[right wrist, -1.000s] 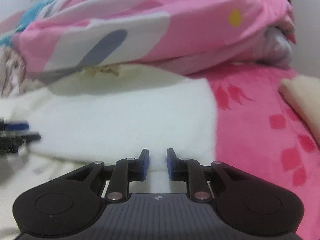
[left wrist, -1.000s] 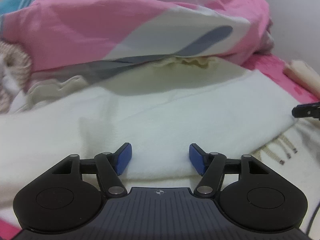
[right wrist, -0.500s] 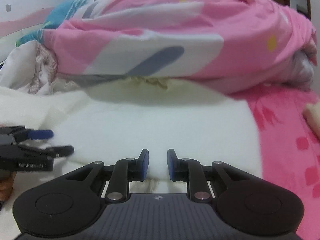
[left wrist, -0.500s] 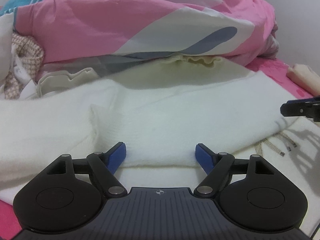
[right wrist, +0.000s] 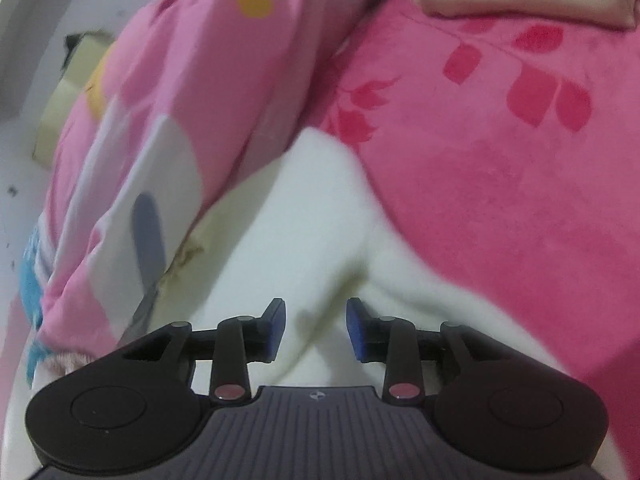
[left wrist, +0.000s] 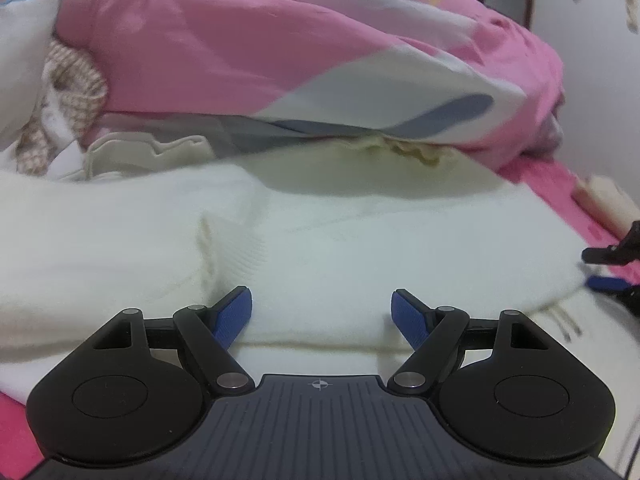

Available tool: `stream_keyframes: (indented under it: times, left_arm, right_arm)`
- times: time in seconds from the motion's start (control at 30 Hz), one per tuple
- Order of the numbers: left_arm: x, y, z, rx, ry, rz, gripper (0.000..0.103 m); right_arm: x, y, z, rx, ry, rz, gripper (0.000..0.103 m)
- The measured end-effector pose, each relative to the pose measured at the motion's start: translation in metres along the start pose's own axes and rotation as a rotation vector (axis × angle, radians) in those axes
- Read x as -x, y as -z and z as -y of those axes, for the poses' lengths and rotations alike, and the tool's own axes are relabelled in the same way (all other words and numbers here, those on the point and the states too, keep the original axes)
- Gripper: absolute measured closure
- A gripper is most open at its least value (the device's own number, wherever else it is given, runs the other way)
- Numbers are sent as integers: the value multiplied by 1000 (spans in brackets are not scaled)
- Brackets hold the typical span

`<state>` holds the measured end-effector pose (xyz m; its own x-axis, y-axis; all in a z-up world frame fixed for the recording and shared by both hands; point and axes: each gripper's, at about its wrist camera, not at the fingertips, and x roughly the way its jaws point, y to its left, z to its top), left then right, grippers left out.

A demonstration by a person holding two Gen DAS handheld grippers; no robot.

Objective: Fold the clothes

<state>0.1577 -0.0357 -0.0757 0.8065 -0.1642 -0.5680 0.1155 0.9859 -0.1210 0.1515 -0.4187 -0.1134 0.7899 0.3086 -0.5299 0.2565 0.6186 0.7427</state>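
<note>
The cream garment (left wrist: 360,248) lies doubled across the frame's middle on the pink bed (right wrist: 500,184). Left claw (left wrist: 321,312) gapes wide, empty; right claw (right wrist: 316,328) part-open, fabric between, unpinched. The soft knit's fold could slump apart.

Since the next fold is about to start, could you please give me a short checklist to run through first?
1. Left gripper open over the folded cream knitted garment: ok.
2. Right gripper has released the cloth: ok; jaws apart, nothing pinched between them.
3. Right gripper level: not ok, its view is strongly tilted.
4. Garment clear of the pink patterned duvet: not ok, its far edge lies under it.
5. Folded edges aligned: cannot tell.
</note>
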Motion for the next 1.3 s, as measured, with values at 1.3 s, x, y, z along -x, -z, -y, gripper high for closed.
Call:
stream_keyframes:
  times: [1.3]
  left_arm:
    - [-22,-8,19,-161,-20,-15,31]
  right_arm:
    - [18,1,-66,509,116,151,82]
